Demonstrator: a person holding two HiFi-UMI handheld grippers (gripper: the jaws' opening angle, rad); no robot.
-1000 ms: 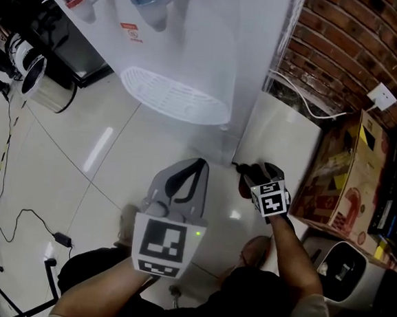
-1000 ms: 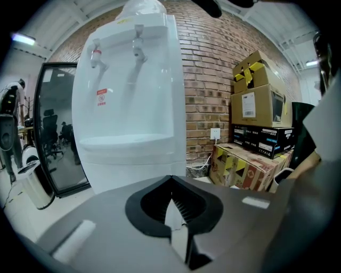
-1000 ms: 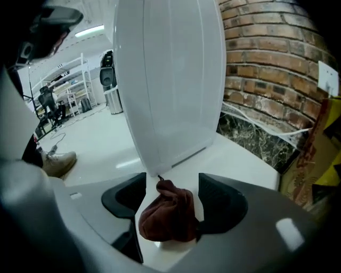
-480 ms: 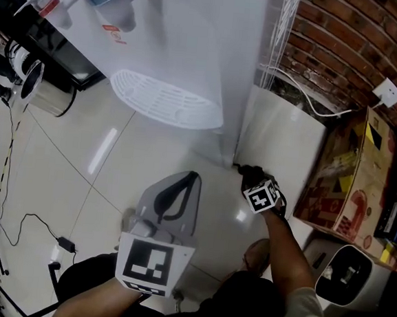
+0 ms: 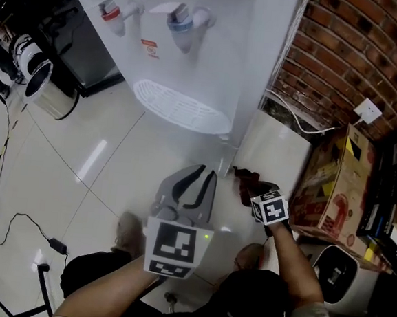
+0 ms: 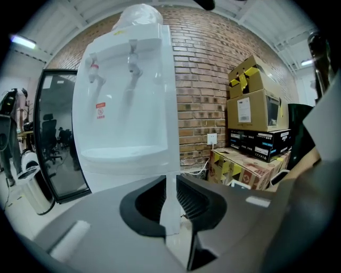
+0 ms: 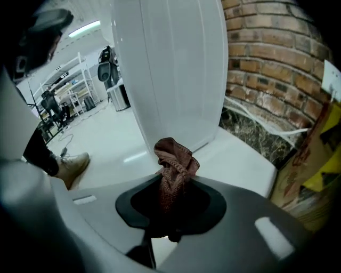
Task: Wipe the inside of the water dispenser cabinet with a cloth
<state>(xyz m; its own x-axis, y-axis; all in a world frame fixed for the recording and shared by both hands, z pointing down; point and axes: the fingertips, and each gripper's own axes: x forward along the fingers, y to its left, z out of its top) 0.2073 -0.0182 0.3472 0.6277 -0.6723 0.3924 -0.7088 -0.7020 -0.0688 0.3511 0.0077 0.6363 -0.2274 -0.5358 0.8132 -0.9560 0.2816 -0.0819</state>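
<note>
Right tongs [image 7: 169, 186] have just closed and pinch the cloth [image 7: 173, 158], tuft beyond the tips. Water dispenser [image 7: 170, 69] stands straight ahead. Left tongs [image 6: 170, 198] just cracked apart, empty. Keep the pinch firm and lead inside with the tuft.

Crumpled maroon cloth [image 7: 173, 157] sits clamped in right hand-held gripper [image 7: 172, 182] beside white dispenser [image 5: 215, 52].

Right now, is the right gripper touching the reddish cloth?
Touching. In the right gripper view, the right gripper has just been closing its jaws, and they pinch the reddish cloth between them; its bunched top pokes out above.
</note>
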